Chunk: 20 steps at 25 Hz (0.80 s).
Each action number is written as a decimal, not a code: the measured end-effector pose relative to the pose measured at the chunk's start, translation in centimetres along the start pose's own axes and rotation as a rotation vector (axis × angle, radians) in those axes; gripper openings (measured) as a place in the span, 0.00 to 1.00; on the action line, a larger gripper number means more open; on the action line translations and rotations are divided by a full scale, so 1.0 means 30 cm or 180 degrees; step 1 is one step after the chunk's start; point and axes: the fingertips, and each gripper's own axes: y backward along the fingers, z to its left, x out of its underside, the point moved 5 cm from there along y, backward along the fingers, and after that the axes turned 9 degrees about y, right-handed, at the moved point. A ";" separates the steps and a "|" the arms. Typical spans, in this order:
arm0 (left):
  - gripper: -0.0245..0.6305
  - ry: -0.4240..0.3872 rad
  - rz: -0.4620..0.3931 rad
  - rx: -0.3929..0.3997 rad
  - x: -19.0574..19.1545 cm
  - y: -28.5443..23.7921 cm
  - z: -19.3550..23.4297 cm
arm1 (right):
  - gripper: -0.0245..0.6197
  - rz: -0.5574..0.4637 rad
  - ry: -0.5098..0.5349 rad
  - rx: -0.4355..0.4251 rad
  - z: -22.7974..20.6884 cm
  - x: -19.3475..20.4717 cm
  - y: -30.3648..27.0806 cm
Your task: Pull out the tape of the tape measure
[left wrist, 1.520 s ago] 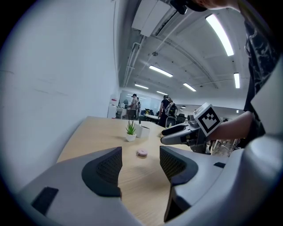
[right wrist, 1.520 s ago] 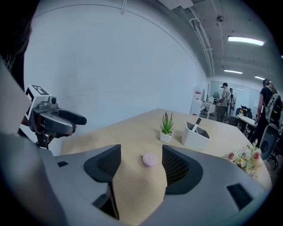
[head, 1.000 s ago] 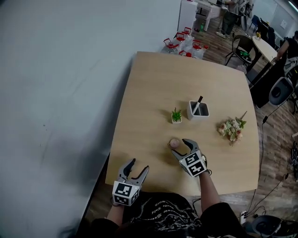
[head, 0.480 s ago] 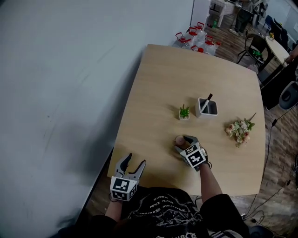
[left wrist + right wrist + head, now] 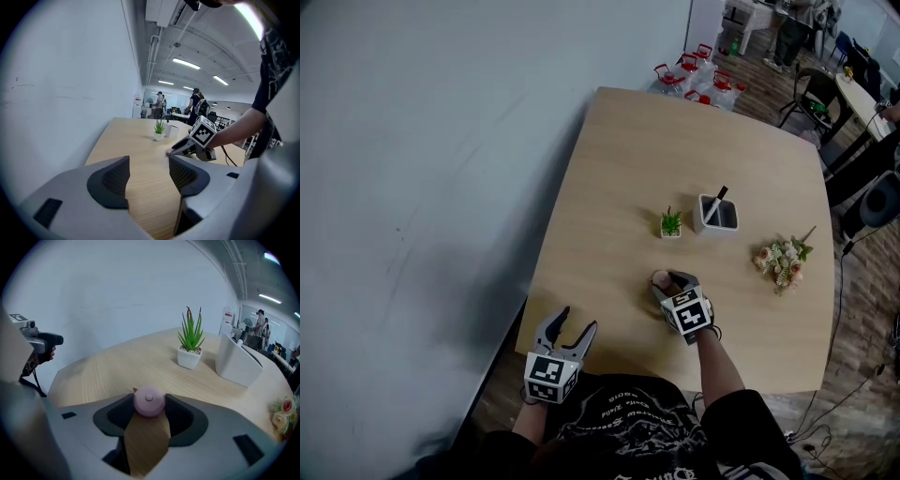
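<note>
A pale wooden table (image 5: 675, 141) sits against the grey wall (image 5: 441, 141) at nine o'clock. The right gripper (image 5: 670, 281), jaws just closing, pinches the pink tape measure (image 5: 149, 401); the left gripper (image 5: 577, 322) stands spread.

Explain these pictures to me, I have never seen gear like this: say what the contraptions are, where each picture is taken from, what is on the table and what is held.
There is no robot here: a person holds a hand-operated claw in each hand, and the cubes with square markers are part of the claws. The head view comes from a camera on the person's head that looks down. The other two views come from cameras riding on each claw. On the wooden table are a small potted plant, a white holder with a pen in it, and a bunch of flowers. The right claw has just been closing and grips a small round pink thing, apparently the tape measure. The left claw is open and empty, near the table's edge.
</note>
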 end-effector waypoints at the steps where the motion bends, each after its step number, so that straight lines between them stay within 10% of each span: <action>1: 0.45 0.0004 -0.0003 0.0006 0.002 0.002 -0.001 | 0.39 0.0002 -0.0016 0.0015 0.002 0.000 0.000; 20: 0.45 -0.0124 -0.0274 0.0536 -0.068 0.011 -0.103 | 0.39 -0.0529 -0.0006 0.0476 0.093 -0.191 0.401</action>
